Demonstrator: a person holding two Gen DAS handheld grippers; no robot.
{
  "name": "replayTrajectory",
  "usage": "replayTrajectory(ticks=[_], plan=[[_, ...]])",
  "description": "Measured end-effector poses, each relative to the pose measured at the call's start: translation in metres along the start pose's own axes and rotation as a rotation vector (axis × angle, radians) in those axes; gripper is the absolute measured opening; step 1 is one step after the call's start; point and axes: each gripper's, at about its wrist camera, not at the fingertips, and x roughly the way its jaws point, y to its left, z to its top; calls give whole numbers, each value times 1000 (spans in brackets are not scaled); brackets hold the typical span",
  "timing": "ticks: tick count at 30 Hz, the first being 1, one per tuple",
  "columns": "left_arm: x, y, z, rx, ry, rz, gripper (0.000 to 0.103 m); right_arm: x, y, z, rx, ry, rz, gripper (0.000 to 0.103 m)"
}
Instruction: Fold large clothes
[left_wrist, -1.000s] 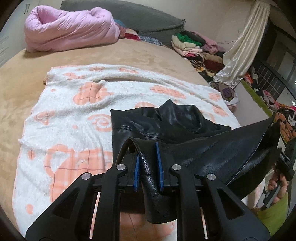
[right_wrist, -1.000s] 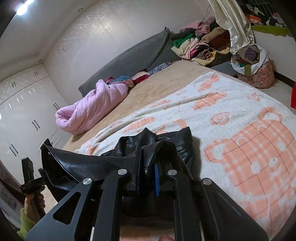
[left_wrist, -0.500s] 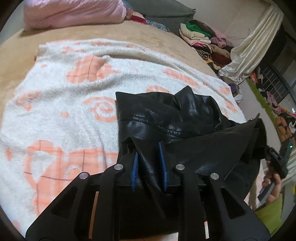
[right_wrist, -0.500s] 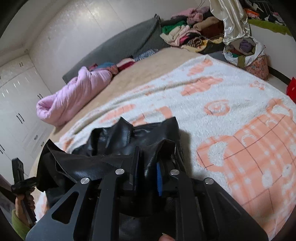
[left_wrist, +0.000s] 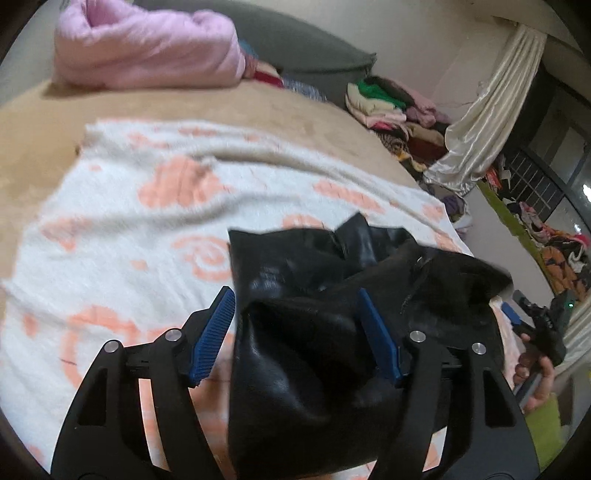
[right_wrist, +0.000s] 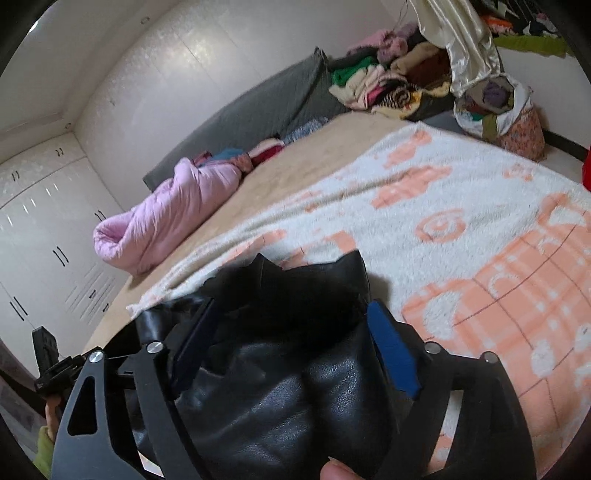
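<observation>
On the patterned blanket (left_wrist: 110, 229) lies the black leather jacket (left_wrist: 303, 347), bunched between both grippers' jaws; left gripper (left_wrist: 299, 332) and right gripper (right_wrist: 291, 343) have just opened wide, pads clear.

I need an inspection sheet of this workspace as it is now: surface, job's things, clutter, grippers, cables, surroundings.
Surface: white-and-orange blanket spread over a tan bed cover.
Job's things: black leather jacket bunched on the blanket's near edge.
Clutter: rolled pink quilt at the headboard; clothes pile and a full bag beside the bed.
Grippers: left gripper and right gripper both open, jaws just spread, jacket loose between the pads.
Cables: nothing seen.
Surroundings: white wardrobe, cream curtain.
</observation>
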Motion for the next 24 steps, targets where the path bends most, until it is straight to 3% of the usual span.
replayTrajectory(ticks=[3,7,12,16,19,20,21,22,23,24], plan=[[-7,-1,0,21,-30,34,60,-7,4,3,-34,-25,-6,89],[-10,-4,-1,44,-61,64,62,-4,17,4,-144,-19,-99,89],[24,-12,-5,123,25,146,67,29,34,3,-343,76,-267,87],[54,-8,-9,126,95,192,67,61,38,0,-416,159,-315,76],[62,-11,-6,163,88,224,67,81,40,-6,-472,199,-327,61],[64,-13,-4,177,81,235,64,86,41,-7,-488,206,-336,55],[66,-15,-4,186,80,233,46,90,42,-9,-506,207,-346,47],[67,-16,-3,192,78,231,24,92,41,-10,-514,198,-359,29],[68,-18,-3,201,73,251,23,91,40,-10,-510,185,-371,19],[67,-21,-3,211,65,258,15,87,39,-8,-491,171,-362,16]])
